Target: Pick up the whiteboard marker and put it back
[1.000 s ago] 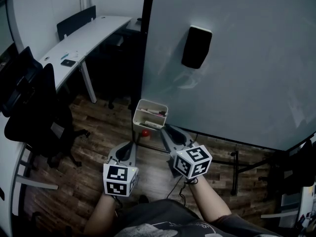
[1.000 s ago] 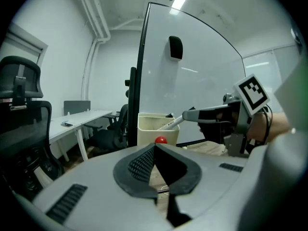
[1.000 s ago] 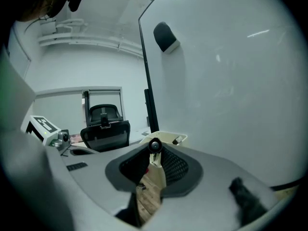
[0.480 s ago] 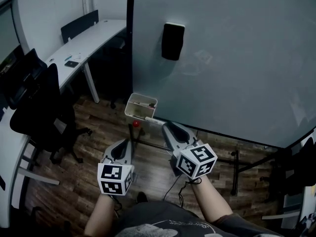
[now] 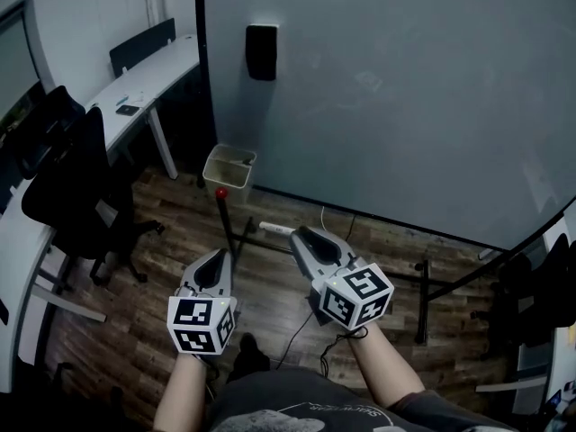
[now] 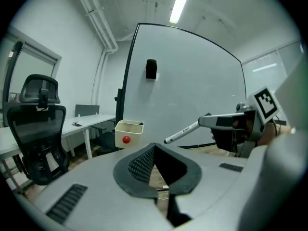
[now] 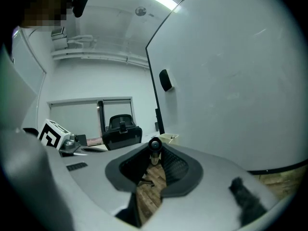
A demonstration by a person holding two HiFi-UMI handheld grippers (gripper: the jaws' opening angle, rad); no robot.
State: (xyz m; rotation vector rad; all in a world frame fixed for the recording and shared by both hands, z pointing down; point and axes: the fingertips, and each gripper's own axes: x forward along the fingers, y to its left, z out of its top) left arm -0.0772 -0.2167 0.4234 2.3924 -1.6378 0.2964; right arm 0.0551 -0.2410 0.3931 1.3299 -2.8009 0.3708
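A white whiteboard marker (image 5: 275, 229) sticks out leftward from my right gripper (image 5: 297, 233), which is shut on it above the wooden floor. From the left gripper view the marker (image 6: 182, 134) points left out of the right gripper (image 6: 207, 121). In the right gripper view the marker's end (image 7: 154, 146) faces me, pinched at the tips of my right gripper (image 7: 154, 150). My left gripper (image 5: 219, 256) hangs beside it, shut and holding nothing (image 6: 154, 145). A cream marker box (image 5: 229, 165) with a red magnet (image 5: 221, 193) hangs at the whiteboard's lower left corner.
The big whiteboard (image 5: 405, 88) fills the front, with a black eraser (image 5: 261, 52) stuck near its left edge. Its stand's legs and a cable (image 5: 297, 331) cross the floor. A black office chair (image 5: 67, 178) and a white desk (image 5: 135, 88) stand at the left.
Both grippers have shifted rightward along the whiteboard, so the box and the eraser have slid left and farther off in the head view. The marker stays in the right gripper.
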